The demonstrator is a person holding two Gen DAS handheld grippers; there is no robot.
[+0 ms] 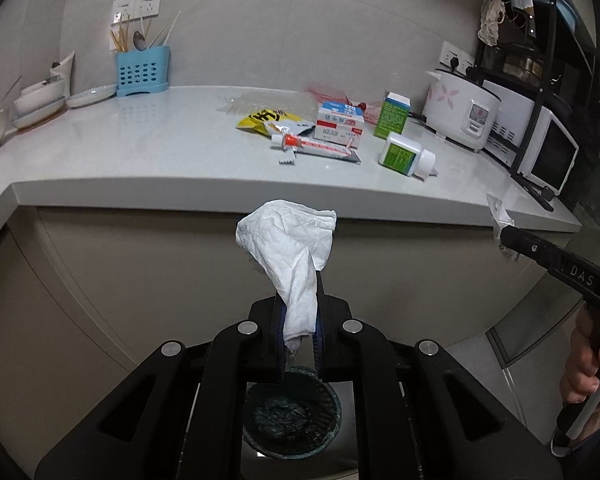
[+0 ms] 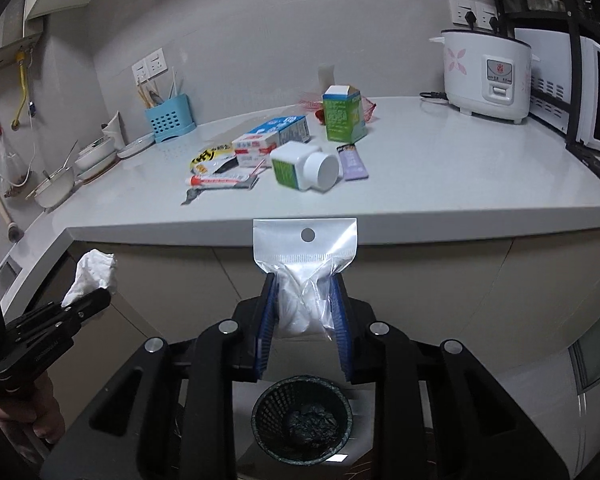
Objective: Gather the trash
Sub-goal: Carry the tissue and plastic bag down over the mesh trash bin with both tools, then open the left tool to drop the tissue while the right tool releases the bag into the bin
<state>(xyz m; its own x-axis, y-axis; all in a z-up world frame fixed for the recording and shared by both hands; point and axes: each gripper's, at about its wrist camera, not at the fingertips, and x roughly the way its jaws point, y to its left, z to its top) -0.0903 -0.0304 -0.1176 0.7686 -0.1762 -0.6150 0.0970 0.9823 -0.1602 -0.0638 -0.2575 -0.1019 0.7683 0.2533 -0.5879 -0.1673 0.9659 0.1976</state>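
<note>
Low in the centre of the left wrist view, the left gripper is clamped on a crumpled white tissue, whose loose end flares above the fingers. Directly beneath, at the bottom of the frame, sits a dark mesh wastebasket lined with a black bag. Across the middle of the frame the countertop carries uncollected litter: a yellow snack wrapper, a tube, a milk carton, a green box and a toppled white bottle.

At the centre of the right wrist view, the right gripper pinches a clear plastic pouch between partly closed fingers, above the same wastebasket. A purple wrapper also lies on the counter.

Judging from this, two pieces are poised for dropping; most of the trash remains.
</note>
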